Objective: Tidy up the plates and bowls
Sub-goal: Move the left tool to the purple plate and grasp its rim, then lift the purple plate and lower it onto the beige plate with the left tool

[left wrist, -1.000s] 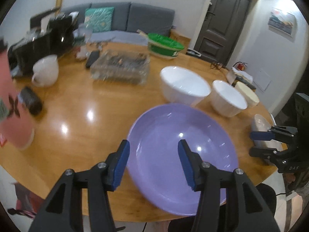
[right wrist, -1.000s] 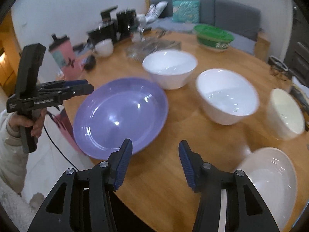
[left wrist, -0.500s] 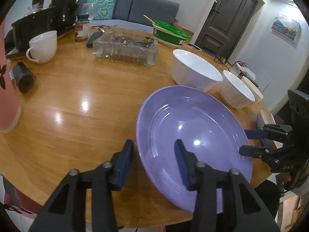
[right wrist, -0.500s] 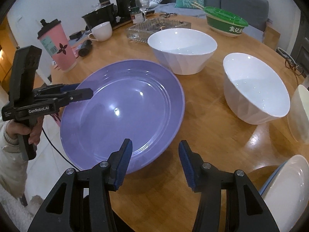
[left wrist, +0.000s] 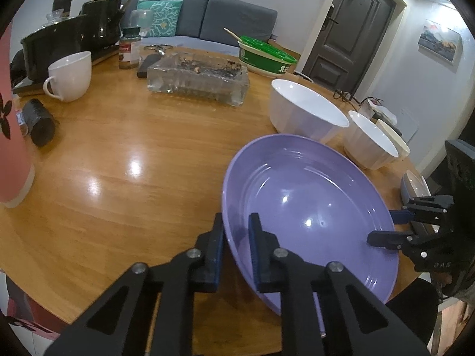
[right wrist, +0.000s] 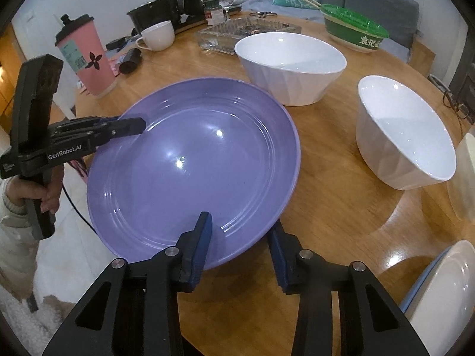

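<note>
Since a moment before, the left gripper [left wrist: 236, 237] had closed onto the purple plate [left wrist: 308, 207] rim, pinching it, while the right gripper [right wrist: 240, 237] straddled the opposite rim, spread.

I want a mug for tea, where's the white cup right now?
The white cup sits far left in the left wrist view, beside the black pots and behind the pink tumbler.

Items counted on the desk [right wrist: 341, 207]: one purple plate [right wrist: 193, 163]; two white bowls, the larger [right wrist: 291, 62] far, the smaller [right wrist: 403, 136] right; one cream bowl [right wrist: 466, 175] at the right edge; one white plate [right wrist: 445, 281] near right. Also one green-lidded container [right wrist: 356, 29], one glass tray [left wrist: 199, 78], one white mug [left wrist: 69, 75], one pink tumbler [right wrist: 86, 56], two black pots [right wrist: 175, 3]. Two tools were present: left [left wrist: 234, 231], right [right wrist: 240, 231].
</note>
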`<action>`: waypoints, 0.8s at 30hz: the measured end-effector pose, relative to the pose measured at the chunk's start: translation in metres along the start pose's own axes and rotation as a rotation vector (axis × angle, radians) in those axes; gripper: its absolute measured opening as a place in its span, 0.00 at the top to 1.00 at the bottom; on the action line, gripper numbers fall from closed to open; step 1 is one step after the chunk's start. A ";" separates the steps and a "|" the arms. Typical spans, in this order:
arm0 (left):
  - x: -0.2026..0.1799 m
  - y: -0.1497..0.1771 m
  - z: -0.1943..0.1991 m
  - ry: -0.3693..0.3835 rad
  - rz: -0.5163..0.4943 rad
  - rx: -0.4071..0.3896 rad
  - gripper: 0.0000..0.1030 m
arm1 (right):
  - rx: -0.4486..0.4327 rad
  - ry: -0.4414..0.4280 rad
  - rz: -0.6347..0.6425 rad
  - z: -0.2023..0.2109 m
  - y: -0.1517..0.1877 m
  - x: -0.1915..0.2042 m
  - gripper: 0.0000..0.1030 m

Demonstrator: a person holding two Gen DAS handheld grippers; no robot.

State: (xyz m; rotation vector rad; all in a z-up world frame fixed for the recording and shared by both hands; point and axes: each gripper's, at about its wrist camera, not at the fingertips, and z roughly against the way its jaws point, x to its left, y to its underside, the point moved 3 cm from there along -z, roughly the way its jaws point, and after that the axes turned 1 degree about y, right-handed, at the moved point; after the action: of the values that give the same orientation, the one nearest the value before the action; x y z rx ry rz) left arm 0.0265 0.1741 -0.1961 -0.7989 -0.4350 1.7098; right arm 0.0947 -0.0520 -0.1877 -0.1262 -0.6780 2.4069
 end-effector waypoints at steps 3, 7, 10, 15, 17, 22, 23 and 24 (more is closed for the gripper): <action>0.000 -0.001 0.000 0.010 0.007 0.008 0.88 | -0.004 0.011 0.001 0.002 0.001 0.001 0.69; -0.002 -0.001 0.003 0.005 0.004 0.008 0.88 | -0.013 0.015 0.025 0.008 0.003 0.004 0.69; -0.005 -0.002 0.008 0.007 0.005 0.001 0.88 | -0.019 0.025 0.037 0.013 0.005 0.007 0.69; -0.017 -0.008 0.019 0.007 -0.016 -0.013 0.88 | -0.050 0.029 0.031 0.027 0.008 0.005 0.69; -0.023 -0.010 0.024 0.014 -0.028 -0.021 0.88 | -0.067 0.036 0.028 0.034 0.008 0.003 0.69; -0.044 -0.018 0.035 0.028 -0.062 -0.041 0.88 | -0.106 0.054 0.014 0.053 0.011 -0.003 0.69; -0.050 -0.020 0.038 0.032 -0.073 -0.045 0.88 | -0.115 0.057 0.010 0.057 0.012 -0.005 0.69; -0.055 -0.022 0.039 0.034 -0.081 -0.048 0.88 | -0.125 0.062 0.004 0.062 0.014 -0.007 0.69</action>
State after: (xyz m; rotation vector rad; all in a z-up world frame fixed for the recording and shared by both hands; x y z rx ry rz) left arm 0.0212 0.1328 -0.1385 -0.8329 -0.4804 1.6140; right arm 0.0769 -0.0932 -0.1415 -0.2529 -0.7998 2.3538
